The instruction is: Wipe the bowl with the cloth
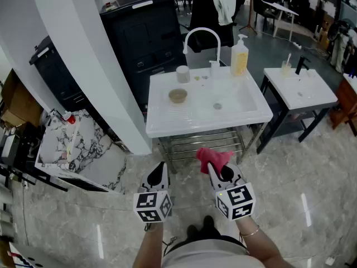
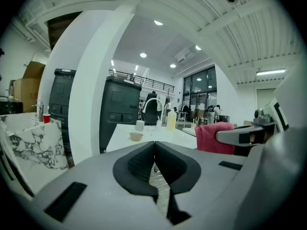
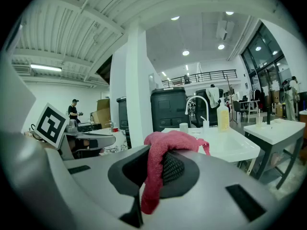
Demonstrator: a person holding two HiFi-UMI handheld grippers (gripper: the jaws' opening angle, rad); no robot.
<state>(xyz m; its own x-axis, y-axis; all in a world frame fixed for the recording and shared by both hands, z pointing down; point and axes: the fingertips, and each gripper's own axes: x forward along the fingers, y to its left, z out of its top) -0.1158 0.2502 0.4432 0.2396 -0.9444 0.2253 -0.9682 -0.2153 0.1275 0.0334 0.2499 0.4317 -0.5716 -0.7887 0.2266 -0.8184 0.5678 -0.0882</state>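
- Right gripper point(image 1: 217, 170): jaws closed on the red cloth point(image 1: 213, 157). In the right gripper view the cloth point(image 3: 157, 153) is pinched between the pads, with a bunch spilling over the top and a tail hanging below.
- Left gripper point(image 1: 160, 171): jaws fully together, nothing between them. The left gripper view shows the pads point(image 2: 140, 163) meeting edge to edge.
- Both grippers are held level with each other over the tiled floor point(image 1: 290, 166), left at 9 o'clock of right, and well apart from the washstand point(image 1: 167, 128).
- Bowl point(image 1: 178, 95): small, tan and upright. It sits on the left part of the white washstand top, beside the basin, at about 11 o'clock from the right gripper and 12 to 1 o'clock from the left. Neither gripper touches it.
- Cup point(image 1: 183, 73): at 12 o'clock of the bowl, near it but not touching.
- Tap point(image 1: 202, 36): a white arched spout at the back edge of the washstand.
- Soap bottle point(image 1: 239, 57): yellow with a pump top, at 2 o'clock of the bowl, just right of the tap.
- A second washstand point(image 1: 301, 89) stands at 3 o'clock of the first.
- A dark cabinet point(image 1: 144, 35) stands at 11 o'clock of the bowl.
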